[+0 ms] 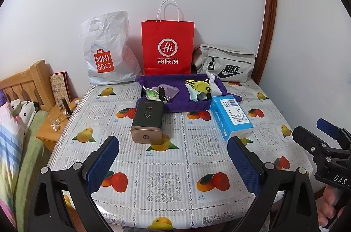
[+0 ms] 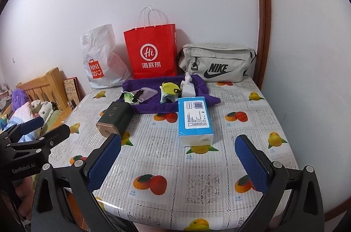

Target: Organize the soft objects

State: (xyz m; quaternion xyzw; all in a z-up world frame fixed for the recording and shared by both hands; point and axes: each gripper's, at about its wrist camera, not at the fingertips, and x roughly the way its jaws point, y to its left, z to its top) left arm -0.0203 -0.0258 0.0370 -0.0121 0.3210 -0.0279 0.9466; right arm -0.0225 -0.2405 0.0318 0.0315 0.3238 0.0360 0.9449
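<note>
A purple cloth lies at the back of the table with small soft items on it: a yellow pouch, a green-white bundle, a clear pouch and a white tied bag. A blue tissue pack and a dark tin box lie in front of it. My left gripper and right gripper are both open and empty above the table's near part.
A white Miniso bag, a red paper bag and a grey Nike pouch stand against the back wall. A bed and wooden nightstand are to the left. The table has a fruit-print cover.
</note>
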